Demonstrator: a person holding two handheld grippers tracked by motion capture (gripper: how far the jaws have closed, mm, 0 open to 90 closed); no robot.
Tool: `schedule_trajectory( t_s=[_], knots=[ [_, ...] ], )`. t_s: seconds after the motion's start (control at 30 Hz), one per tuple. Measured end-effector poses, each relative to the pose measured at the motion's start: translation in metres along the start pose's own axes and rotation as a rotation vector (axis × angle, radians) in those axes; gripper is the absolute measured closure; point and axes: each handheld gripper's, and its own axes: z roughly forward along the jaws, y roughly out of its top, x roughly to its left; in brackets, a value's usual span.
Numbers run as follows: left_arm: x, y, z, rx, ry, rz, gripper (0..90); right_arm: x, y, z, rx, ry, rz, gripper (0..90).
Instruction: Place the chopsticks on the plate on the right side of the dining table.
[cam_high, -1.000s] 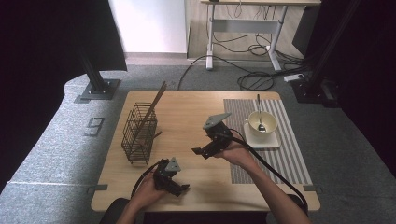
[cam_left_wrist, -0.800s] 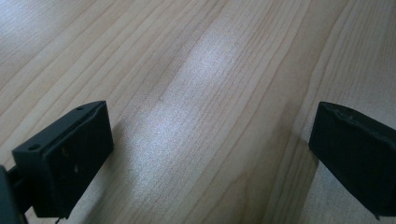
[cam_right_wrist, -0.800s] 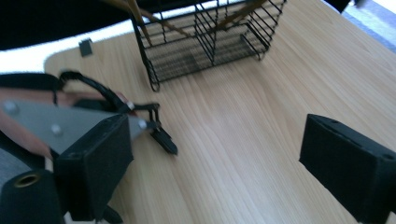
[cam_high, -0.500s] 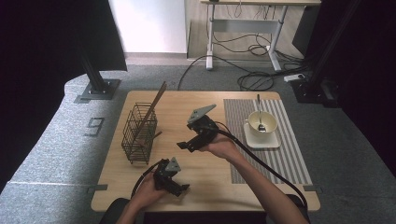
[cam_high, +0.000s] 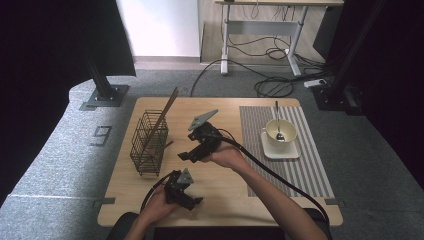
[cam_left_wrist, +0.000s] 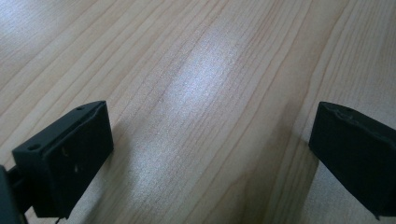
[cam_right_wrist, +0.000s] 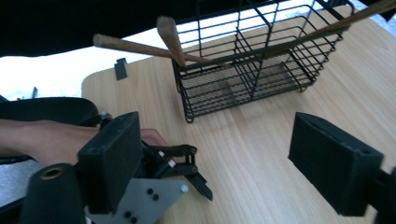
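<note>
Jaws on my left gripper (cam_high: 191, 202) sit apart and empty by the table's near edge. My right gripper (cam_high: 184, 156), jaws just been narrowing with nothing between them, is nearer the wire basket (cam_high: 149, 142) at the left edge; its wooden stick (cam_high: 161, 120) leans toward the far edge.

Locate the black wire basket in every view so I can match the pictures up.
High view: wire basket stands left of centre on the table, beside the right gripper.
Left gripper view: not in it.
Right gripper view: basket at top centre-right.
Shared landmark: the long wooden stick leaning in the basket.
</note>
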Motion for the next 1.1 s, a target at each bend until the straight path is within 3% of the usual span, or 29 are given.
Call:
schedule_trajectory(
  t_s=[0.53, 0.9, 1.1],
  knots=[
    [0.0, 0.0, 0.0, -0.002, 0.002, -0.002, 0.0, 0.011, 0.025, 0.015, 0.013, 0.016, -0.018, 31.3],
    [0.0, 0.0, 0.0, -0.002, 0.002, -0.002, 0.0, 0.014, 0.036, 0.022, 0.012, 0.011, -0.028, 51.3],
    [0.0, 0.0, 0.0, -0.003, 0.003, -0.002, 0.0, 0.018, 0.038, 0.028, 0.015, -0.001, -0.056, 68.9]
  ],
)
